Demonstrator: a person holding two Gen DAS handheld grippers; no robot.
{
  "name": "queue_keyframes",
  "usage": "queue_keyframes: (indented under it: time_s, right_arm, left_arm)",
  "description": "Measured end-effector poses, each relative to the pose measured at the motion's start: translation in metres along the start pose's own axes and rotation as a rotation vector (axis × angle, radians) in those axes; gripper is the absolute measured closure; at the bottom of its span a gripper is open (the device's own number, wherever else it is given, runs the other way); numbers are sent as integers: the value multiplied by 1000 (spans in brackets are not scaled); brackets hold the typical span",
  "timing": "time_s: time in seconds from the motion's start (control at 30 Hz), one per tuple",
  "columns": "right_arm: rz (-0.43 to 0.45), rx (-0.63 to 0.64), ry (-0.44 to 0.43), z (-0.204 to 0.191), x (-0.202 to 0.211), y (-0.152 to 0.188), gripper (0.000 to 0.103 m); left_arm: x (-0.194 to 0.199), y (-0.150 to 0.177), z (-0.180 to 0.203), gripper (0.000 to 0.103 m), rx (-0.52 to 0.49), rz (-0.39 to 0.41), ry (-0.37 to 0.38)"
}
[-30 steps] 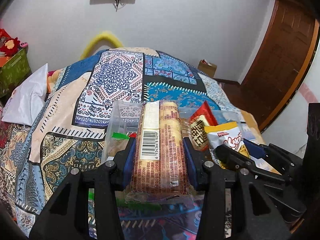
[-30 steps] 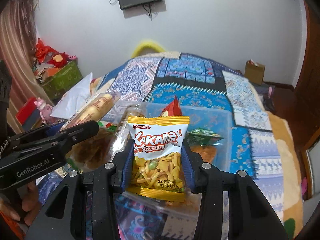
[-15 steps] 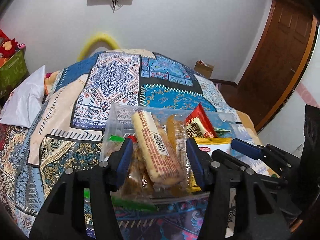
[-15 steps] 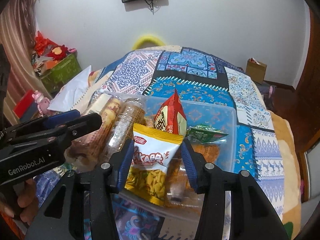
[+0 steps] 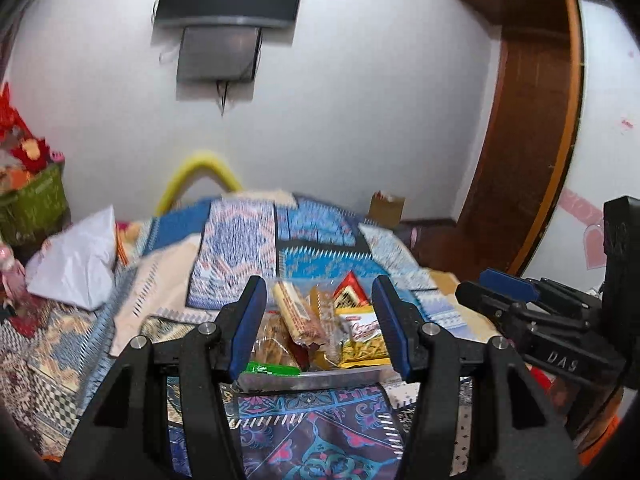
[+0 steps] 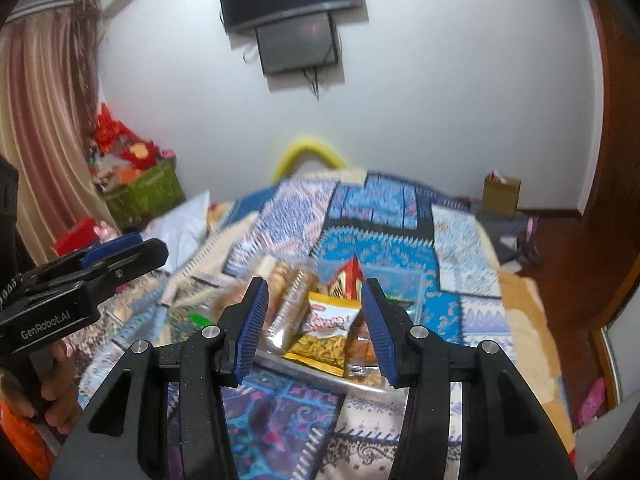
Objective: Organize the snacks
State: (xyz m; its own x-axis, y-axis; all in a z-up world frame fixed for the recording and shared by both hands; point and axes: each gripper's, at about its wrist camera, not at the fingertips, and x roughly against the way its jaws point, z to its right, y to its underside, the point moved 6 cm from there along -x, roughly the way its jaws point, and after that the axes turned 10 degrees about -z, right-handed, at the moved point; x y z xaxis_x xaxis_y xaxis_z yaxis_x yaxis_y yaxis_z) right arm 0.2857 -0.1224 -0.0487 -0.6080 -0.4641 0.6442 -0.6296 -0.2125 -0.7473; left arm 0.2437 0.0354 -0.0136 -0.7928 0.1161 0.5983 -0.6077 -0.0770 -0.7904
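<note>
Both grippers are lifting away, left gripper (image 5: 320,320) and right gripper (image 6: 314,326) jaws having just been opening, empty. I'm seeing the tan wrapped biscuit bar (image 5: 298,320) lying in the clear plastic bin (image 5: 312,378), pointing toward 11 o'clock, on the patterned blue quilt (image 5: 308,432).

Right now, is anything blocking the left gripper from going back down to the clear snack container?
Nothing visible. The left gripper is open and empty, with only open air between it and the clear snack container on the patterned bedspread.
</note>
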Motion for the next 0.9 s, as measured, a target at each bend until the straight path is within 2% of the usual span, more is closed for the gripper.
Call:
queue_keyframes:
  time_s: [0.07, 0.13, 0.2, 0.3, 0.4, 0.53, 0.6, 0.67, 0.9]
  right_arm:
    - [31, 2, -6, -3, 16, 0, 55]
    - [64, 7, -10, -8, 33, 0, 45]
    - [100, 13, 0, -11, 46, 0, 37]
    - [134, 23, 3, -17, 61, 3, 24]
    - [159, 36, 14, -22, 71, 5, 18]
    - [183, 29, 20, -25, 80, 9, 14]
    - [187, 25, 21, -25, 80, 10, 5]
    - [201, 19, 33, -24, 84, 14, 2]
    - [217, 31, 40, -28, 90, 19, 1]
  left_arm:
    - [20, 0, 4, 38, -10, 40, -13]
    - [37, 0, 8, 36, -17, 77, -24]
    - [56, 1, 11, 24, -21, 119, -35]
    - [76, 5, 15, 13, -31, 170, -43]
    - [89, 7, 17, 4, -28, 187, -40]
    - [94, 10, 19, 2, -28, 188, -43]
    - [95, 13, 19, 1, -30, 189, -46]
    - [95, 16, 18, 1, -30, 186, -44]
    - [91, 23, 19, 1, -27, 170, -47]
